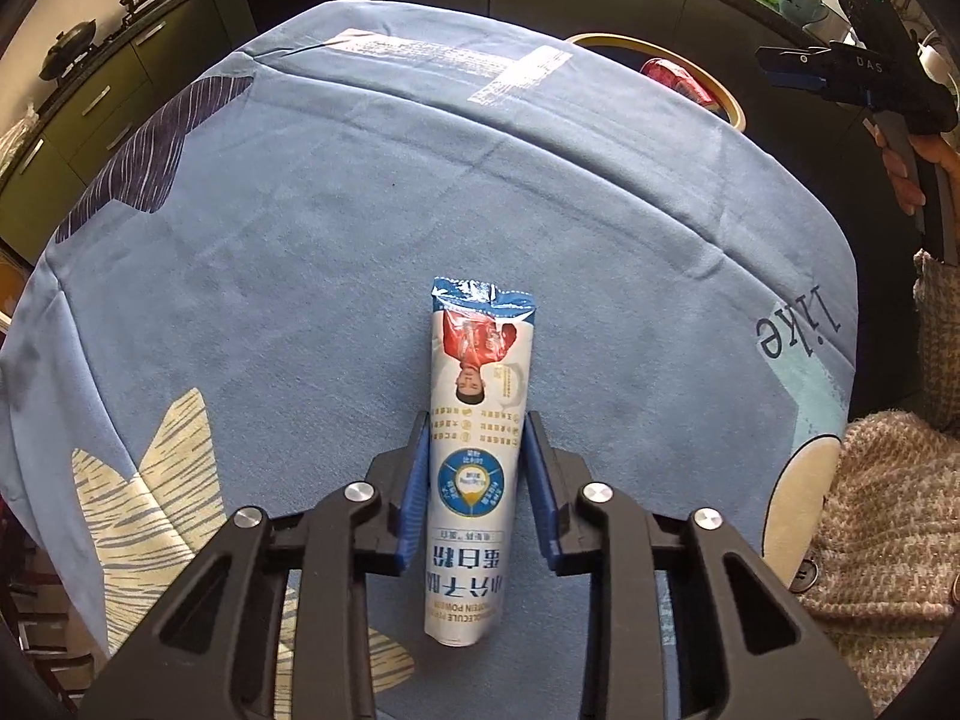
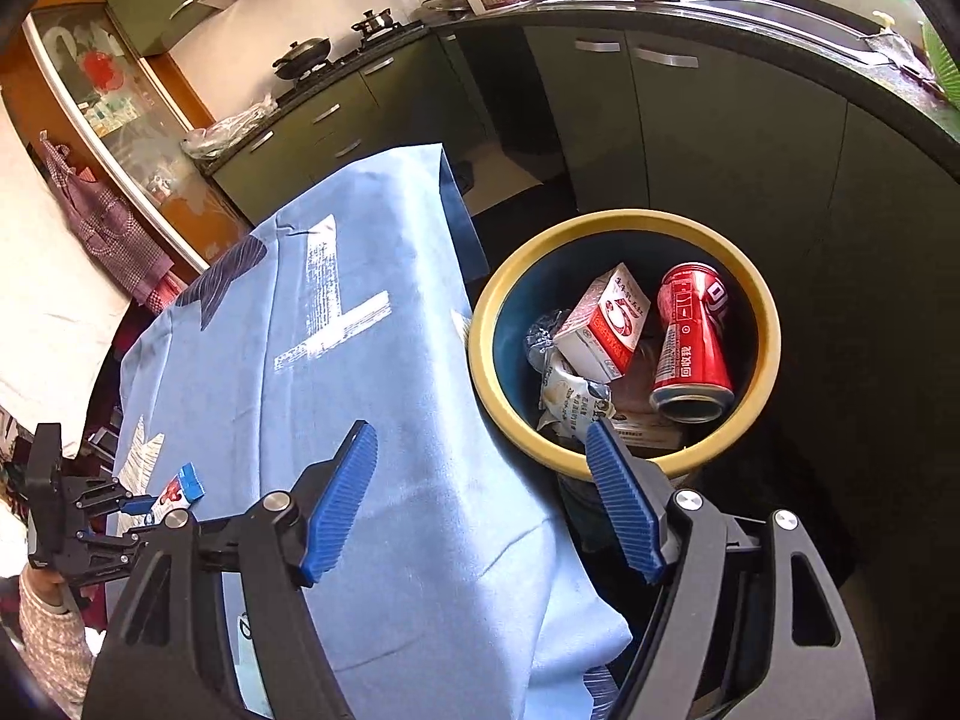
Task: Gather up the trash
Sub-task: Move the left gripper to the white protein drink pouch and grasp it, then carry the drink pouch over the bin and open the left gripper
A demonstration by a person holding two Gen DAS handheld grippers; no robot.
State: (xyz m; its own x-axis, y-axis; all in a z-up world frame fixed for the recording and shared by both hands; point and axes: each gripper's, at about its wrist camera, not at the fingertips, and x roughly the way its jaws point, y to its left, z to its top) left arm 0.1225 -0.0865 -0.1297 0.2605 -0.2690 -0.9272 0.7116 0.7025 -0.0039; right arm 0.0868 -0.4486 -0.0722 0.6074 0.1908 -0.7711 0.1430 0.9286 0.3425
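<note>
A long white and blue powder sachet (image 1: pixel 474 480) lies on the blue tablecloth (image 1: pixel 360 210), torn end pointing away. My left gripper (image 1: pixel 477 420) points steeply down over it, and both blue pads (image 1: pixel 417 480) touch the sachet's sides, so it is shut on the sachet. The right wrist view shows the same sachet (image 2: pixel 180 489) small at far left, in the left gripper (image 2: pixel 135 504). My right gripper (image 2: pixel 480 429) stands open and holds nothing, above the table's edge beside the yellow-rimmed bin (image 2: pixel 624 217). It also shows in the left wrist view as the right gripper (image 1: pixel 765 63) at the far right.
The bin holds a red can (image 2: pixel 690 336), a red and white carton (image 2: pixel 606 324) and a crumpled wrapper (image 2: pixel 570 396). Dark kitchen cabinets (image 2: pixel 720 138) run behind the table and bin. A person's knitted sleeve (image 1: pixel 888 510) is at the right edge.
</note>
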